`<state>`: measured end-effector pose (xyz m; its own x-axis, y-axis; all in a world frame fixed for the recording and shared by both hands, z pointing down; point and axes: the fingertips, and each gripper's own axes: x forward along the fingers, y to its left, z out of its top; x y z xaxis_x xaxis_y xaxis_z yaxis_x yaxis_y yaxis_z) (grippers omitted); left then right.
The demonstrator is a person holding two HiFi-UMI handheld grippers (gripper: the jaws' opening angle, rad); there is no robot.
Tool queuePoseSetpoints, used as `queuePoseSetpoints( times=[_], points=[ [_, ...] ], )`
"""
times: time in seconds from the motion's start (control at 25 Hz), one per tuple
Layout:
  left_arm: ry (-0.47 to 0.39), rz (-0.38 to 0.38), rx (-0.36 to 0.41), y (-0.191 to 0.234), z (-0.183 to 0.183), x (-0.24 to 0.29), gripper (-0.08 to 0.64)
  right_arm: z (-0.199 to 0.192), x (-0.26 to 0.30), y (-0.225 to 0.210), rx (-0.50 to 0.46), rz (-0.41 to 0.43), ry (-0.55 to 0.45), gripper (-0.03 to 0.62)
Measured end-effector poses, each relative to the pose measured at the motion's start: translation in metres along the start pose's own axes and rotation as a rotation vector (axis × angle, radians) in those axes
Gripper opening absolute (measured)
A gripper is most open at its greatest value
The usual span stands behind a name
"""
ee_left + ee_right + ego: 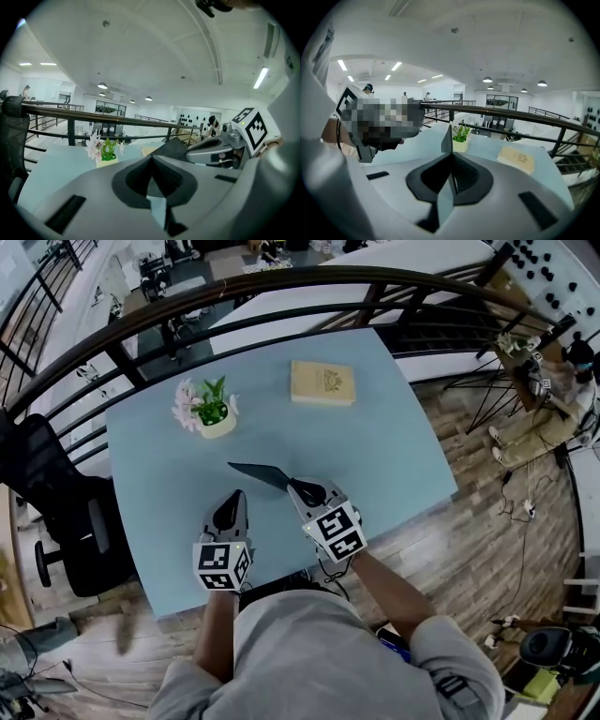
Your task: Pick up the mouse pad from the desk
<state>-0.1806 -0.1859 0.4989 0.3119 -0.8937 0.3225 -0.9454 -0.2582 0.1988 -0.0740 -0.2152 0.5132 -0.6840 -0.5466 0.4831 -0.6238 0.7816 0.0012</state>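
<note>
Mouse pad: dark and thin, clamped at one end between the jaws of the right gripper. In the head view it runs out from the jaw tips toward 10 o'clock, above the light blue desk. Whether its far corner touches the desk surface cannot be determined.

In the right gripper view the right gripper has both jaws pressed onto the mouse pad. The pad shows nearly edge-on, as a narrow sheet rising from the jaw line.

The left gripper sits at roughly 9 o'clock of the right gripper, near it and apart from the pad. The left gripper view shows the left gripper with its jaws closed together and nothing held. The mouse pad and the right gripper's body appear at about 2 o'clock in that view.

A potted plant with pale flowers and green leaves stands upright on the desk at 11 o'clock of the pad, well apart from it. A tan book lies flat at 1 o'clock, near the desk's far edge.

A dark curved railing runs beyond the desk at 12 o'clock. A black office chair stands off the desk's edge at 9 o'clock. Wooden floor lies at 3 o'clock.
</note>
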Motion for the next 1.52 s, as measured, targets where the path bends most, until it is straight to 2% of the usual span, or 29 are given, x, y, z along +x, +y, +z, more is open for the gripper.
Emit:
queuePoseSetpoints(
  times=[0.36, 0.68, 1.16, 1.32, 1.52],
  points=[
    [-0.052, -0.031, 0.062, -0.002, 0.032, -0.001, 0.012, 0.028, -0.005, -0.013, 0.071, -0.06, -0.063, 0.015],
    [-0.085, -0.094, 0.09, -0.001, 0.058, -0.001, 0.012, 0.047, -0.011, -0.019, 0.132, -0.129, -0.116, 0.015],
    [-0.093, -0.192, 0.111, -0.014, 0.063, -0.003, 0.012, 0.044, -0.036, -0.02, 0.243, -0.214, -0.168, 0.014],
    [-0.091, -0.194, 0.103, -0.023, 0.063, 0.001, 0.012, 0.042, -0.042, -0.022, 0.239, -0.207, -0.185, 0.015],
    [-0.089, -0.148, 0.096, -0.029, 0.066, 0.004, 0.012, 0.049, -0.05, -0.029, 0.2, -0.185, -0.226, 0.015]
  ],
)
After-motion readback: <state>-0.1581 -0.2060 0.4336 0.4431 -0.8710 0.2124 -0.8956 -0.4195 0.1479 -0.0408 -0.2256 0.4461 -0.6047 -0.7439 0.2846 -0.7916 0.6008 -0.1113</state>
